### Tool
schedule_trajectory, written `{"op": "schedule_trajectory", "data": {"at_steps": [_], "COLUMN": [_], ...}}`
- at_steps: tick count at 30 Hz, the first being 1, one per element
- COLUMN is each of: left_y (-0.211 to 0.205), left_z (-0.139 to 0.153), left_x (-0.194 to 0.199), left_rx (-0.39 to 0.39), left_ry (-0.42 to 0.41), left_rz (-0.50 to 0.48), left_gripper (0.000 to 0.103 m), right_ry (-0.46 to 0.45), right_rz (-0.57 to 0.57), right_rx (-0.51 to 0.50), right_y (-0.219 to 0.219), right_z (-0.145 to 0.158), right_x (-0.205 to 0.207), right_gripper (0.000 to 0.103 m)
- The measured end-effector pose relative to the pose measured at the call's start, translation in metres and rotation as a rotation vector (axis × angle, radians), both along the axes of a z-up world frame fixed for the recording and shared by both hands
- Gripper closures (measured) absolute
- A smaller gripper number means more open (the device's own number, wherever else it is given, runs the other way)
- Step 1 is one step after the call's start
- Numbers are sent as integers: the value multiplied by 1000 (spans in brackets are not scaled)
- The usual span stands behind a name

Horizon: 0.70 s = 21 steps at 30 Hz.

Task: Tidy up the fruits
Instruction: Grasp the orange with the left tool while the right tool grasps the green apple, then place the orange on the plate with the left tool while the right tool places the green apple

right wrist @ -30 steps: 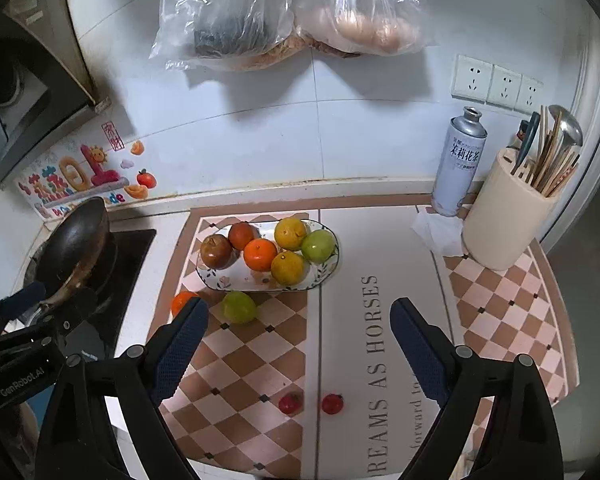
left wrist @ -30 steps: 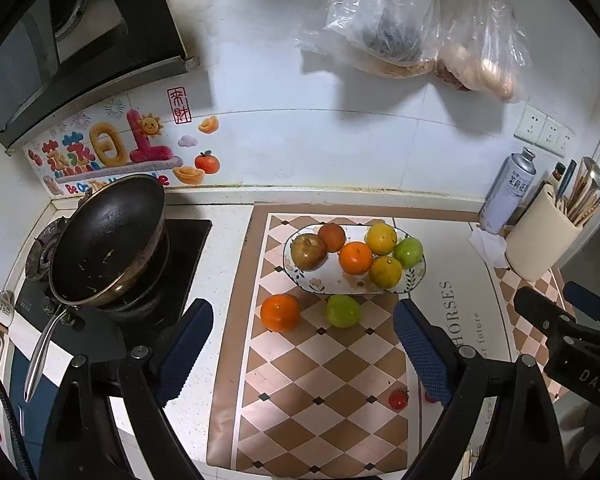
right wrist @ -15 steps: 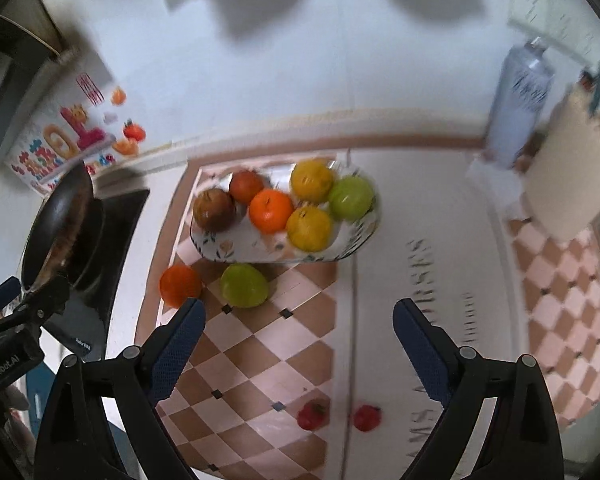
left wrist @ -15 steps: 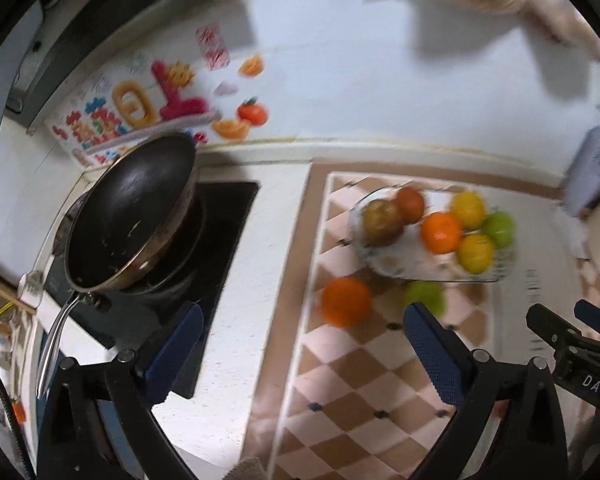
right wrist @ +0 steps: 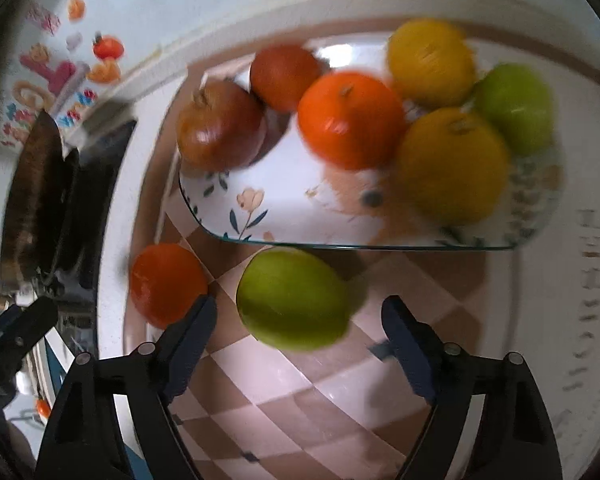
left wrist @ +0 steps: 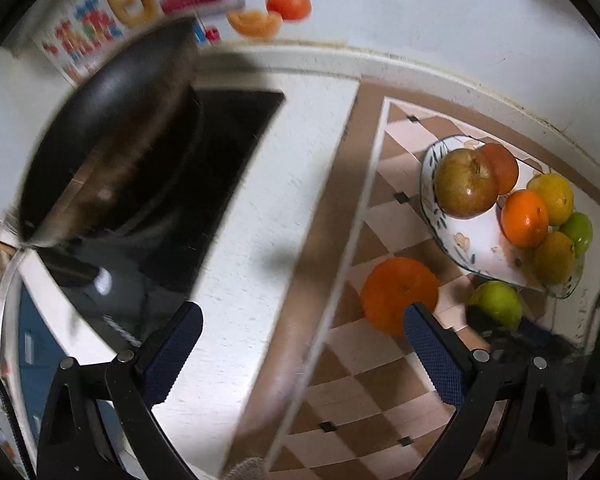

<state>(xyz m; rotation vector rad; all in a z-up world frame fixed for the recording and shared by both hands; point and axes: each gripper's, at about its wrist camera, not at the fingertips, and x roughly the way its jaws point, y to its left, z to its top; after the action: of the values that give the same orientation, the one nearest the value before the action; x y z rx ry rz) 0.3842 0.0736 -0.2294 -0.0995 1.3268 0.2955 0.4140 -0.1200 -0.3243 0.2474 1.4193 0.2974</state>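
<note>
Right gripper [right wrist: 298, 312]: jaws have just been closing, not yet pressing; the loose green fruit [right wrist: 292, 300] sits between and just ahead of the tips. Left gripper [left wrist: 300, 320]: jaws wide, nothing between them, the right finger just beside the loose orange [left wrist: 396, 292]. Both loose fruits lie on the checked mat [right wrist: 300, 400] beside the plate's [right wrist: 292, 216] near edge. Six fruits are on the plate. A pan [left wrist: 112, 140] stands on the stove at the counter's left end.

Bare checkered mat [right wrist: 320, 408] lies open at lower centre of the right view, hemmed above by the loaded plate [right wrist: 300, 220] and left by the frying pan [right wrist: 36, 200].
</note>
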Motion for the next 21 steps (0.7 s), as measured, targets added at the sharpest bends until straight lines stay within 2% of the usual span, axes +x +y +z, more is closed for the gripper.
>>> {"op": "schedule_trajectory", "data": {"at_steps": [3,5,8,11,16,19,21], "left_y": [1,-3,-12,-25,-46,-54,-58], "left_z": [-18,-29,-46,-62,-79,-81,-84], "left_x": [10,17,23,28,36,40,44], "left_rx": [-99,-144,-195,-216,-201,-181,-175], "left_ry": [49,75,115,156,184,166,163], "left_rz": [22,22,2,-35,-103,-133,-159], "left_gripper": [0,0,0,0,3,18,39], "right_ry": [-50,-30,-26,-17,-22,-31,-36], "right_rz": [43,40,40,18,-17,-23,-26], "right_rx": [-41,-13,-42,-46,-53,-59,-58], "right_y": [8,3,-10,-28,-53,-60,-62], "right_z": [2,1,3,7,14,18,20], "right_x": [-2,-5,-15,-25,-35,-41,-43], "right_gripper": [40,40,40,40,40,40,40]}}
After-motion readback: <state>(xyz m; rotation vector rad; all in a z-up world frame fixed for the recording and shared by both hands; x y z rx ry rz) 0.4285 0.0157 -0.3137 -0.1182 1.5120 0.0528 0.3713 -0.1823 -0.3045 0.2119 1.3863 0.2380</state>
